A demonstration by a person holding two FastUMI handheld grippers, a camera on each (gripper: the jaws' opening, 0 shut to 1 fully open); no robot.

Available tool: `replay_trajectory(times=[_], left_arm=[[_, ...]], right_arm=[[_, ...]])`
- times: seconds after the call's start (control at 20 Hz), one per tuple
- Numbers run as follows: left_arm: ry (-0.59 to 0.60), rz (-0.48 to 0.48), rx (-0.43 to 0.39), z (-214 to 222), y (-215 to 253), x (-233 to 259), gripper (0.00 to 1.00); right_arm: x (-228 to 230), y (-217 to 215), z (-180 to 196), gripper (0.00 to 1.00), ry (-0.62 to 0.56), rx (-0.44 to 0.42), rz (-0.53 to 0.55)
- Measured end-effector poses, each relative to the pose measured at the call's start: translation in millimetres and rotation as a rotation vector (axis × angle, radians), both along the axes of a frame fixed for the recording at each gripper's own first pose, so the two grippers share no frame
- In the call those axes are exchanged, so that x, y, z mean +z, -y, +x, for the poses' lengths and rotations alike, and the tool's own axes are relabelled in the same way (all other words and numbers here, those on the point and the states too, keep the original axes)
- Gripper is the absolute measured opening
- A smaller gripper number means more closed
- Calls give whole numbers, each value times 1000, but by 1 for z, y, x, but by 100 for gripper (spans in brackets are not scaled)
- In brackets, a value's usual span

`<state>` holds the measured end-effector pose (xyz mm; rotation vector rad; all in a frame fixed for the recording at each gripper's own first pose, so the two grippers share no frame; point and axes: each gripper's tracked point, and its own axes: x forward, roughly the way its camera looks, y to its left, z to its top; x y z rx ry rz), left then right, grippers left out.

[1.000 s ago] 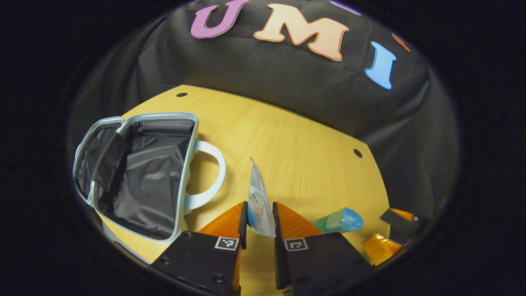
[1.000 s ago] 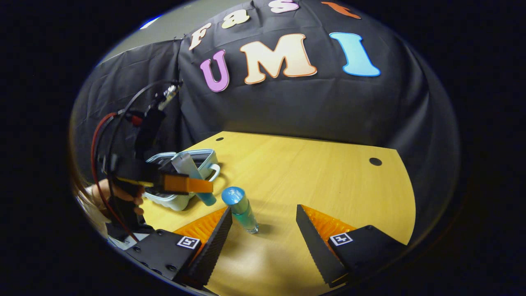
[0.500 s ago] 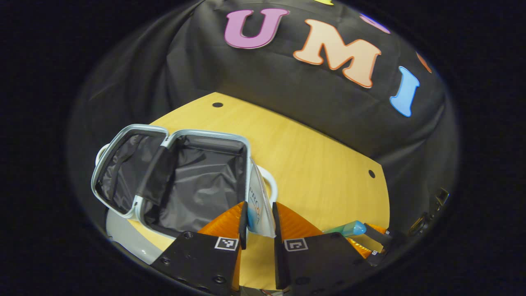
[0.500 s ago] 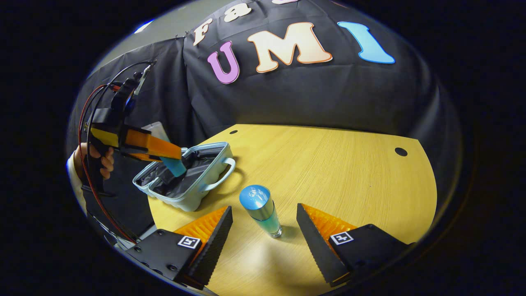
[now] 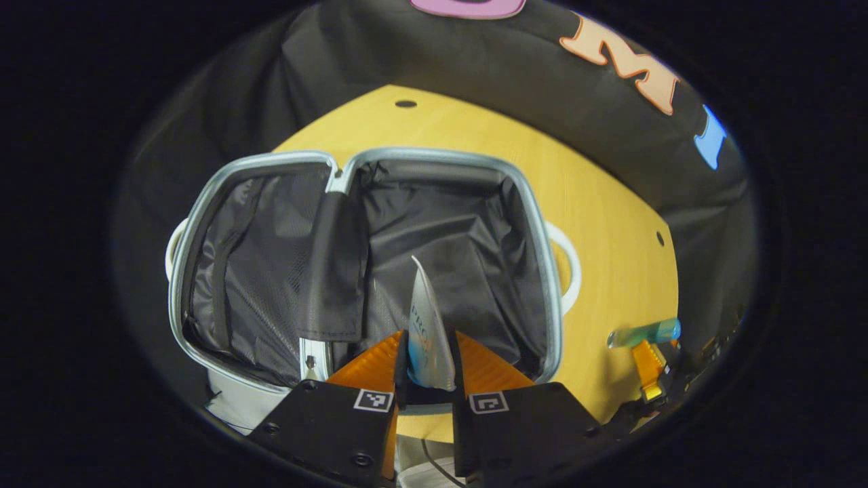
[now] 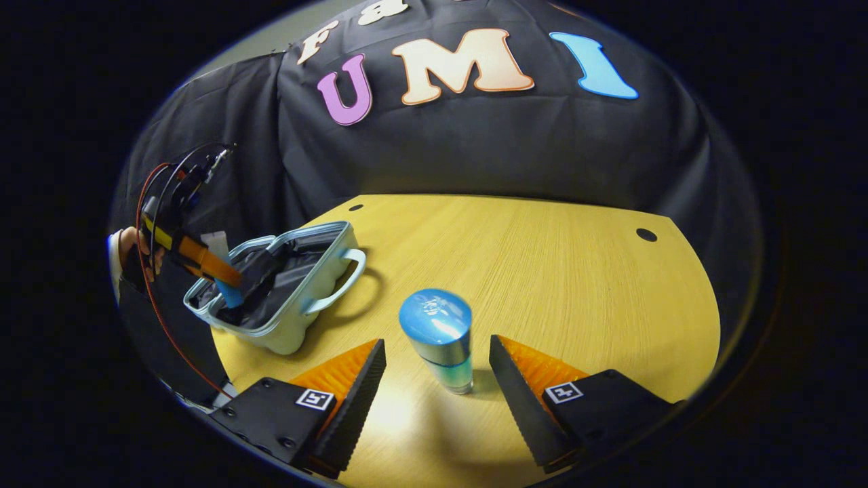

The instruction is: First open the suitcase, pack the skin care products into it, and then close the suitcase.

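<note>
Your left gripper [image 5: 428, 352] pinches a flat tube [image 5: 424, 325] between its 2 fingers, held over the open suitcase [image 5: 536, 224], above its dark lining. Your right gripper [image 6: 437, 369] stands spread, 1 finger on each side of the upright blue-capped bottle [image 6: 437, 335] on the wooden table [image 6: 542, 257], touching neither side.

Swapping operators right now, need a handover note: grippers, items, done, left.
Left gripper: shut on the tube, held above the open suitcase.
Right gripper: open, fingers either side of the upright bottle, not touching it.
Suitcase sits open at the table's left end.
Done: suitcase opened, tube picked up.
Left: drop the tube in, grasp and pack the bottle, close the suitcase.
</note>
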<state>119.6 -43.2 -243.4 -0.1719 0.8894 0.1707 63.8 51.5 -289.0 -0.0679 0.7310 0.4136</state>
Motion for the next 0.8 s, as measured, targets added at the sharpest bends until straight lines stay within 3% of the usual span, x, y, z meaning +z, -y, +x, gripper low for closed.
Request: replay_trajectory(times=[0.3,0.4,0.5,0.65,0.7,0.8], left_arm=[[-148,9,-80,6,-13,-25,26],[-201,6,-74,3,-16,-33,26],[-232,5,-71,3,-19,-39,28],[-240,16,-77,3,-23,-37,31],[-236,23,-79,4,-24,-35,40],[-222,33,-85,4,-26,-31,57]], right_arm=[[-14,-3,2,95,2,-67,-39],[-16,0,5,87,2,-79,-49],[-19,4,8,78,5,-88,-60],[-17,12,8,46,8,-108,-75],[-19,12,11,50,10,-111,-76],[-17,14,11,46,8,-121,-80]])
